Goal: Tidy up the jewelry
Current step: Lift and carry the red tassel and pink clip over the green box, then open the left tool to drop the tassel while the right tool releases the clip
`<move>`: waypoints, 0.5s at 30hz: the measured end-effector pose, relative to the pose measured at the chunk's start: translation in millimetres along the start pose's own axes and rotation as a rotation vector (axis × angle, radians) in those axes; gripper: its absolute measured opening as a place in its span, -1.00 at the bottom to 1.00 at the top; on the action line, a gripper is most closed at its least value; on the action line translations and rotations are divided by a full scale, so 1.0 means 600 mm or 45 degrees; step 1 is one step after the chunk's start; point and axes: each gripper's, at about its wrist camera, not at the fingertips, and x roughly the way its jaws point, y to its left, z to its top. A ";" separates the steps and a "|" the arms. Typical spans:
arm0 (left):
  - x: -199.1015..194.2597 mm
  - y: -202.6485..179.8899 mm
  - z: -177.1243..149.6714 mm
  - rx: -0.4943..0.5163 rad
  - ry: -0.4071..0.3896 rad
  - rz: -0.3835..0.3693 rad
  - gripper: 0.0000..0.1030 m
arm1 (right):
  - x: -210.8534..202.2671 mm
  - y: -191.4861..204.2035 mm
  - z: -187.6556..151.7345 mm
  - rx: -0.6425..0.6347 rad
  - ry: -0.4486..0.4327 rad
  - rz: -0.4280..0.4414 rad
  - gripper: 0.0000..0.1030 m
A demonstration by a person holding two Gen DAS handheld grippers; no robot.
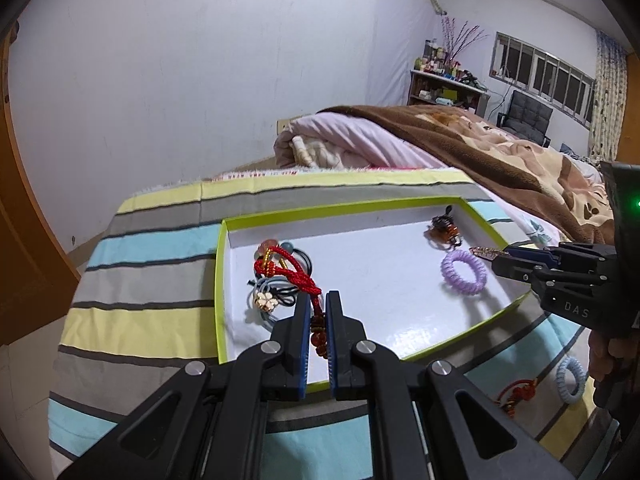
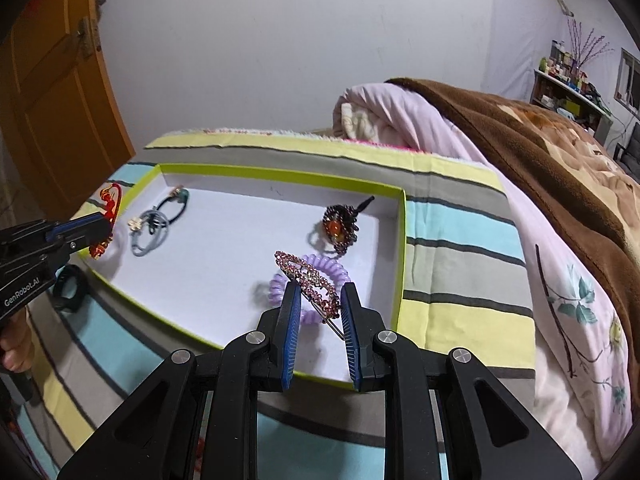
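A white tray with a lime-green rim (image 1: 222,280) (image 2: 402,260) lies on the striped bedspread. My left gripper (image 1: 319,308) (image 2: 102,224) is shut on a red knotted cord ornament (image 1: 296,276) (image 2: 110,204), held over the tray's left side. My right gripper (image 2: 320,292) (image 1: 500,258) is shut on a pink rhinestone barrette (image 2: 308,276) (image 1: 484,251) above the tray's right part. Under it a purple coil hair tie (image 2: 332,266) (image 1: 464,272) rests in the tray. A dark beaded hair clip (image 2: 340,228) (image 1: 444,230) and a bunch of hair ties with a flower charm (image 1: 268,300) (image 2: 152,228) also lie inside.
Outside the tray, a light-blue coil hair tie (image 1: 570,378) and another red cord ornament (image 1: 520,394) lie on the bedspread at the near right. A black ring-shaped thing (image 2: 70,286) sits by the tray's left rim. A rolled quilt and brown blanket (image 1: 480,140) lie behind.
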 end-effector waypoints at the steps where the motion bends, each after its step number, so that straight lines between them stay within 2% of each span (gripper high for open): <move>1: 0.005 0.002 -0.001 -0.005 0.010 0.001 -0.85 | 0.004 -0.001 -0.001 0.001 0.007 -0.004 -0.59; 15: 0.039 0.007 -0.009 -0.015 0.085 0.008 -0.84 | 0.022 -0.003 -0.006 -0.005 0.065 -0.019 -0.57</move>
